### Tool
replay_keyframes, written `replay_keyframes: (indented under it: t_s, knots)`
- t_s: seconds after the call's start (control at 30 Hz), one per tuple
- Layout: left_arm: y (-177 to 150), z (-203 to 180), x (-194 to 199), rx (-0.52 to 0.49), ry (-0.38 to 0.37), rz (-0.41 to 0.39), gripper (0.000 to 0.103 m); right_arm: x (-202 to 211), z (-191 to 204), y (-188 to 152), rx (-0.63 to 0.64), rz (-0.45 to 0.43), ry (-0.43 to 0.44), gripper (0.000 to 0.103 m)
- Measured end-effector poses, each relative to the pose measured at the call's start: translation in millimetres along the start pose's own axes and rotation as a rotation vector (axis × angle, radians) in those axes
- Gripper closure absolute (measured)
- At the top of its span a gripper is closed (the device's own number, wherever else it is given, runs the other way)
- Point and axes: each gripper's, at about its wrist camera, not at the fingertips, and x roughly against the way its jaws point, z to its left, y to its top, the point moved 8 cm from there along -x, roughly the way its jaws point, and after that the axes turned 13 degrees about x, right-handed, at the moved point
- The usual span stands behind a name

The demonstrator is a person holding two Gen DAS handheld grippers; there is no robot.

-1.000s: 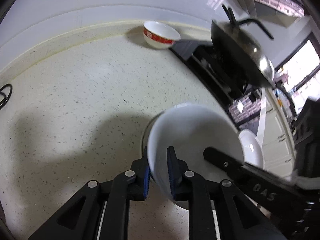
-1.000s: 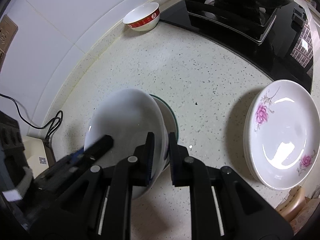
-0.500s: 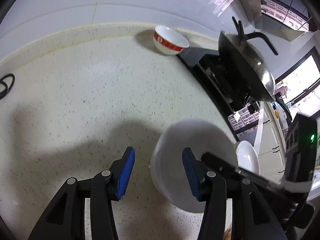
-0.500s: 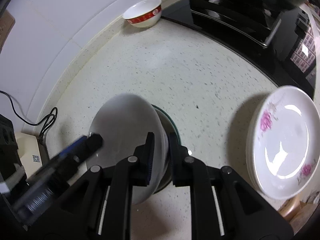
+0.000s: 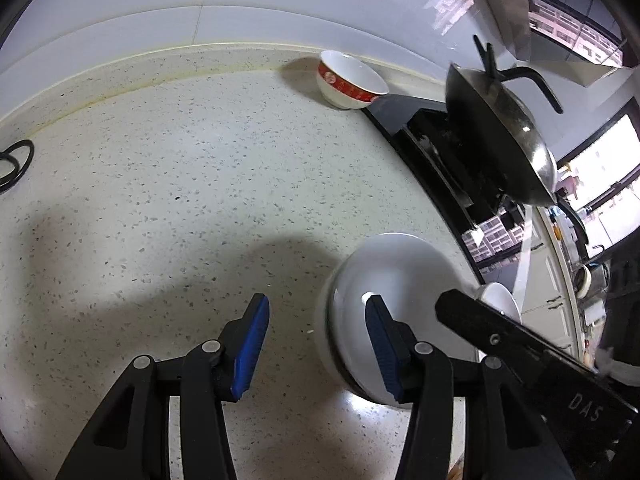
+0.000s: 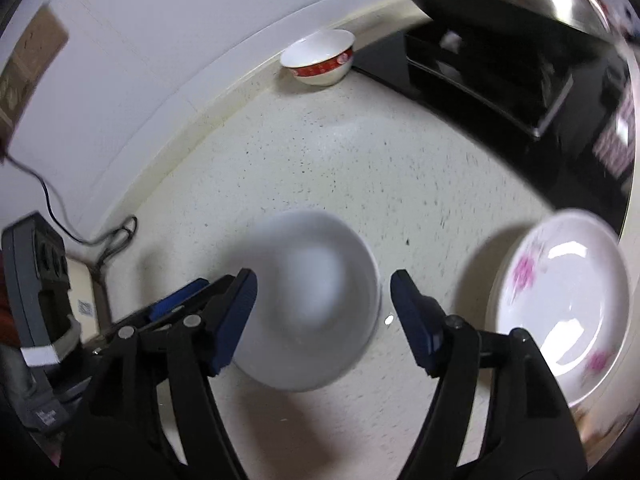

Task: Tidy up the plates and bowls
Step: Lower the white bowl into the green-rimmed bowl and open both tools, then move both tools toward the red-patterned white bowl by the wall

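A white bowl [image 6: 308, 300] sits on the speckled surface [image 5: 200, 184], apparently stacked on another dish. The left tool [image 5: 316, 348] stands open and empty; the right tool [image 6: 324, 316] is opening around the bowl. A snagging pad could tip it toward the flowered plates [image 6: 560, 304] at right.

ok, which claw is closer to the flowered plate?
Right. The right claw, jaws opening with the white bowl between them, unpressed, sits just beside the flowered plate. The left claw is on the bowl's far side from it.
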Motion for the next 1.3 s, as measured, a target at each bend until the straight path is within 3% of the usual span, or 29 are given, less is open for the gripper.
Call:
replay_keyframes:
  t_s: [0.4,0.63,0.93,1.03,1.17,1.3]
  knots:
    - [-1,-4,3,0.008,-0.031,0.002,0.050,5,-14,2,-0.095,-0.010,0.014,0.030]
    - [5,-6,7,0.077,-0.130,0.006,0.033,-1,-26,0,-0.203,0.005,0.056,0.029]
    - [37,12,4,0.271,-0.251,0.052,0.017,-15,-34,19,-0.290,0.010,0.116,0.027]
    - [59,14,-5,0.292,-0.235,0.071,0.015,-20,-33,35,-0.292,0.016,0.122,0.027]
    - [89,5,-17,0.253,-0.200,0.086,0.009,-28,-33,68,-0.259,0.022,0.092,0.025]
    - [120,-9,-34,0.205,-0.167,0.109,0.008,-39,-31,105,-0.219,0.037,0.069,0.025]
